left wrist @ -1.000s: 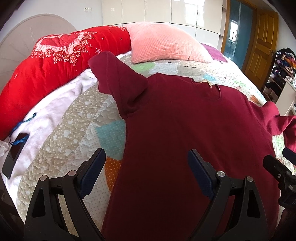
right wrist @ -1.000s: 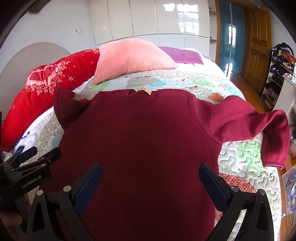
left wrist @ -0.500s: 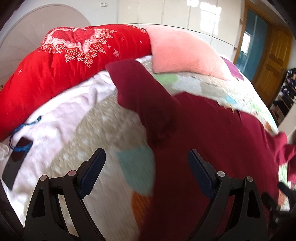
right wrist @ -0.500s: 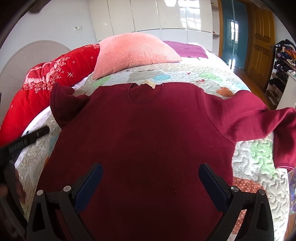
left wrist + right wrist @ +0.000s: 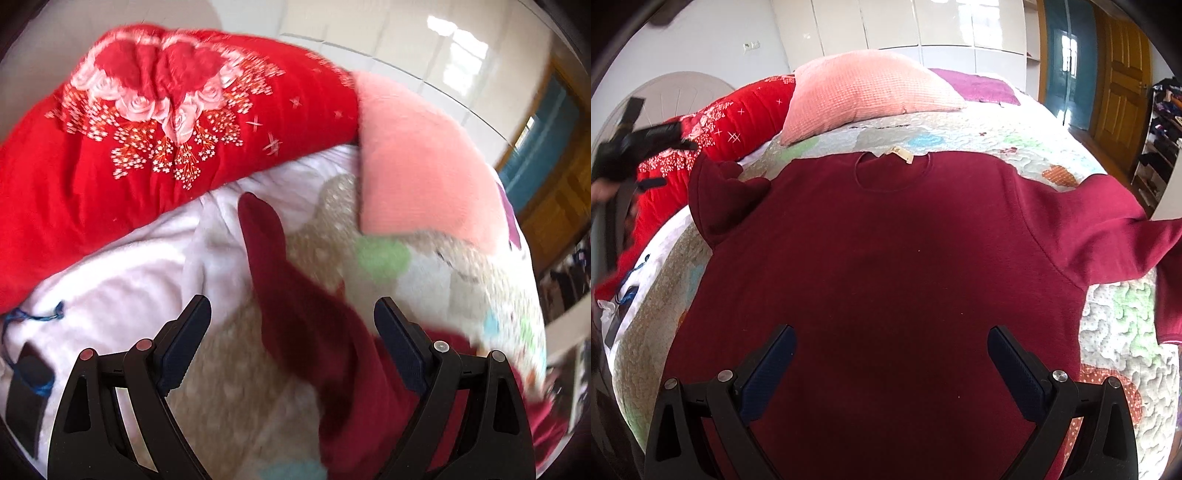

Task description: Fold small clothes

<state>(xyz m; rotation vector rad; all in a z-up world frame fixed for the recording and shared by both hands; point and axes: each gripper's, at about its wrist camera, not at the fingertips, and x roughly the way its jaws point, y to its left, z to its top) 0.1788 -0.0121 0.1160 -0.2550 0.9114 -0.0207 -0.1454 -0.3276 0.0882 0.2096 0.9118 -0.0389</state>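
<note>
A dark red long-sleeved sweater [image 5: 886, 266] lies flat, front up, on the quilted bed, neck toward the pillows. Its left sleeve [image 5: 273, 266] is bunched and folded near the white blanket; its right sleeve [image 5: 1108, 225] stretches to the bed's right edge. My left gripper [image 5: 291, 343] is open and empty, just above the left sleeve, which runs between its fingers. It also shows, blurred, in the right wrist view [image 5: 639, 144]. My right gripper [image 5: 890, 369] is open and empty above the sweater's lower body.
A red floral bolster [image 5: 147, 129] and a pink pillow [image 5: 864, 92] lie at the bed's head. A white blanket [image 5: 122, 273] with a dark phone and blue cord [image 5: 29, 373] lies at the left. A wooden door [image 5: 1123, 74] and cluttered shelves stand on the right.
My left gripper has swung left and forward from the sweater's body to the left sleeve. My right gripper has risen slightly and stays above the sweater. The sweater has not moved.
</note>
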